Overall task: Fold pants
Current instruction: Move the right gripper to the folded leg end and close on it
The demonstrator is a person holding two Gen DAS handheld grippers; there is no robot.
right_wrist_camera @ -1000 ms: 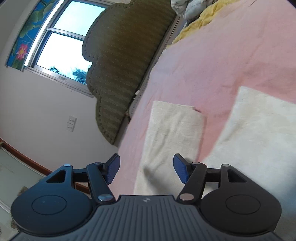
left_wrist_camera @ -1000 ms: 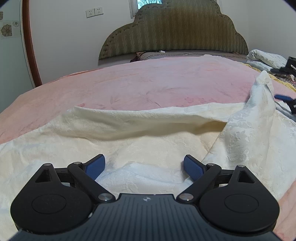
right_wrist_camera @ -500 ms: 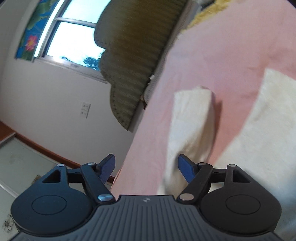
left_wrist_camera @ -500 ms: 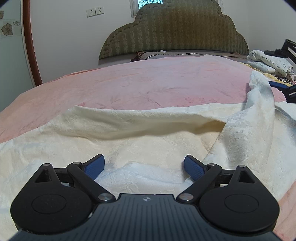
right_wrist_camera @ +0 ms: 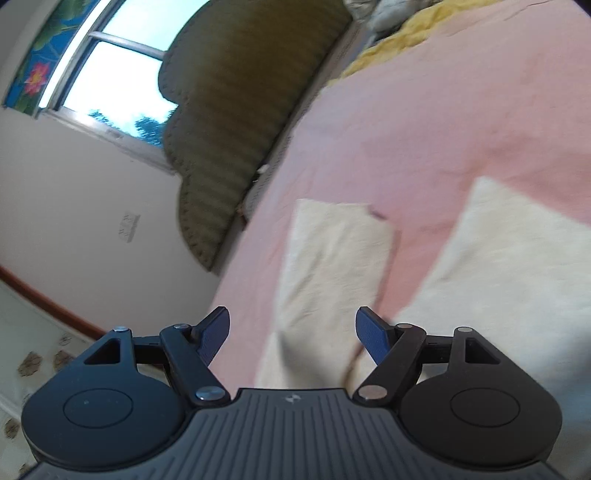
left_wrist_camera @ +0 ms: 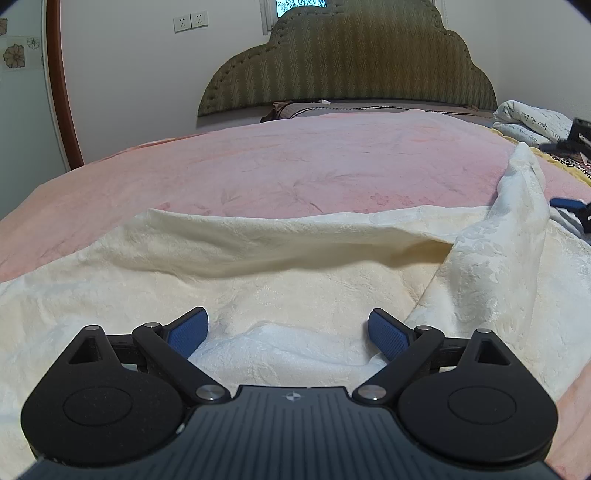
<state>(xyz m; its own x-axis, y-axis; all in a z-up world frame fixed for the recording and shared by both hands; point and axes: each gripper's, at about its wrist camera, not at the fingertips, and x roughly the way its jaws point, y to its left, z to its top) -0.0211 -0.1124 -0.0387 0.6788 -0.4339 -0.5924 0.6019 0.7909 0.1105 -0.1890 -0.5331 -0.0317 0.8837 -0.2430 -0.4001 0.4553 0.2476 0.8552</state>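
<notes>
Cream textured pants [left_wrist_camera: 295, 258] lie spread on the pink bed. My left gripper [left_wrist_camera: 288, 328] is open, low over the cloth, with a raised fold between its blue fingers [left_wrist_camera: 188, 330]. At the right a part of the pants [left_wrist_camera: 517, 206] stands pulled up in a peak. The right gripper shows at the right edge of the left wrist view [left_wrist_camera: 570, 206]. In the blurred right wrist view my right gripper [right_wrist_camera: 291, 332] is open and empty above one pant leg [right_wrist_camera: 332, 258], with the other leg [right_wrist_camera: 498, 266] to its right.
The pink bedspread [left_wrist_camera: 314, 166] reaches back to an olive padded headboard [left_wrist_camera: 347, 66]. Pillows and a yellow blanket [left_wrist_camera: 528, 118] lie at the far right. A wall with sockets [left_wrist_camera: 190, 22] and a wooden frame [left_wrist_camera: 61, 85] are at the left, and a window [right_wrist_camera: 110, 59] above.
The right gripper's view has swung, tilting away and back over the pant legs. The lifted peak of cloth shifted a little. The left gripper has held still.
</notes>
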